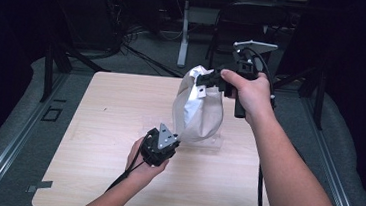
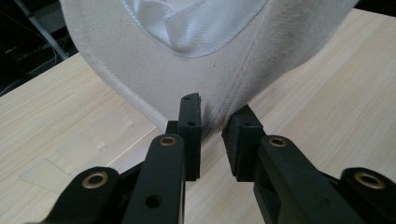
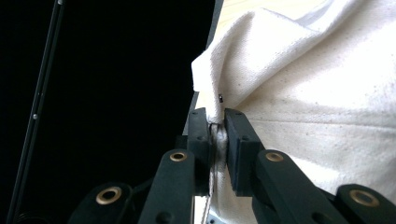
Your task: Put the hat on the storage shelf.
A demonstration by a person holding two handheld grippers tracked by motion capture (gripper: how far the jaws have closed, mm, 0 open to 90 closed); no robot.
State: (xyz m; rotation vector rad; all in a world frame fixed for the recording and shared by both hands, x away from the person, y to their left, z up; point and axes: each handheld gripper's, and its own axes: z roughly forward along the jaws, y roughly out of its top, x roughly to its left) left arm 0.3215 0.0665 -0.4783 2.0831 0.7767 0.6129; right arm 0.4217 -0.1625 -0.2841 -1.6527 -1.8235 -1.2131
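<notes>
Cloth bag (image 1: 198,109): off-white, with a shiny white lining, hanging above the middle of the wooden table (image 1: 108,126), its bottom at the tabletop. Right gripper (image 1: 208,80): jaws clamped on the bag's upper edge, holding it up. Left gripper (image 1: 175,137): jaws nearly closed, pinching the bag's lower fold.
</notes>
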